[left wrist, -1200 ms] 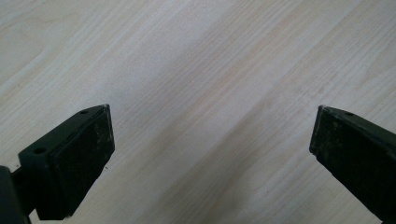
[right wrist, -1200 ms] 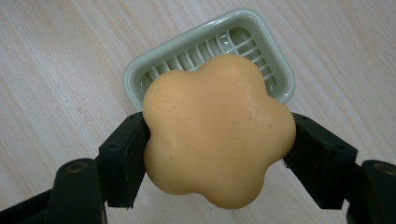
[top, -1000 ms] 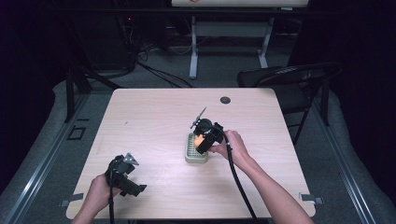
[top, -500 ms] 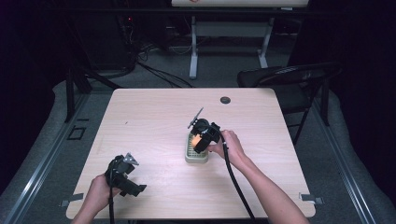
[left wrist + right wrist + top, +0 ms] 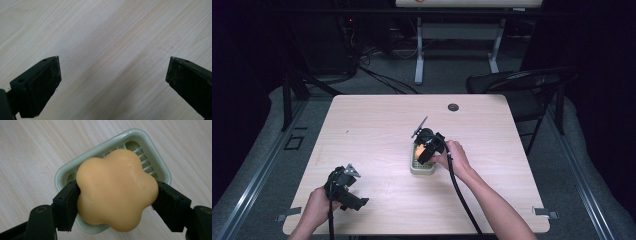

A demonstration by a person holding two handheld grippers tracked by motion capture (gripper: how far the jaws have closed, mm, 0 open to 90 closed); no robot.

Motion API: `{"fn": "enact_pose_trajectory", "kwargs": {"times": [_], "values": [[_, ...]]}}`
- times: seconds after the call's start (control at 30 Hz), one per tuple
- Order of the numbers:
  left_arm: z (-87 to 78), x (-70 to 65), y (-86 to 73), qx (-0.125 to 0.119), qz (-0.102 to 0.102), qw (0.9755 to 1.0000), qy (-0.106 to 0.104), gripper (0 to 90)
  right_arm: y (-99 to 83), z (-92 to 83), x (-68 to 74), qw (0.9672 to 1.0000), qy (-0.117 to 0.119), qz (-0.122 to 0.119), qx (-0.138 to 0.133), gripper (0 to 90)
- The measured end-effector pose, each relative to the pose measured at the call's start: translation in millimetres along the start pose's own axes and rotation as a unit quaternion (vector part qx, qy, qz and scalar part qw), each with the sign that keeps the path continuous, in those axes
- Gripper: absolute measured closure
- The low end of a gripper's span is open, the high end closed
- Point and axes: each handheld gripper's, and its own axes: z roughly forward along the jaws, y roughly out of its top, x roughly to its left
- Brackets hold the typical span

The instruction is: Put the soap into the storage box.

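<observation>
Orange and flower-shaped, the smooth soap bar (image 5: 117, 190) sits squarely between the two black jaws of the right gripper (image 5: 117, 202), whose pads press on its left and right lobes and hold it fast. Directly beyond the fingertips, under the bar, lies the pale green slotted plastic soap dish (image 5: 150, 147); its ribbed floor shows past the far lobes, and its rounded rim curves around both jaws. Whether the bar already rests on the ribs or hangs just above them is hard to tell from this angle.

From the high view, the right gripper (image 5: 424, 148) points down over the dish (image 5: 422, 169) near the middle of the light wood-grain table (image 5: 377, 125), with a glimpse of orange (image 5: 417, 149) at the jaws and the person's right hand (image 5: 452, 157) wrapped around the body.

Well apart, at the table's near left corner, the left hand (image 5: 319, 205) holds the left gripper (image 5: 346, 189). In its own view the left gripper (image 5: 112, 80) has its jaws spread wide, with bare wood grain between and beyond the pads (image 5: 43, 86) and nothing gripped.
</observation>
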Motion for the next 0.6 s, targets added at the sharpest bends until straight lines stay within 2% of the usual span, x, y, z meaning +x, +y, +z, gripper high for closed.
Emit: {"fn": "enact_pose_trajectory", "kwargs": {"times": [0.4,0.6], "values": [[0.2,0.1,0.0,0.001,0.000,1.0000,-0.001,0.2,0.1,14.0,-1.5,0.9999,0.010,0.007,-0.004,26.3],[0.1,0.0,0.0,0.000,0.000,1.0000,0.000,0.1,0.6,19.0,0.4,1.0000,0.004,-0.006,0.007,26.3]]}}
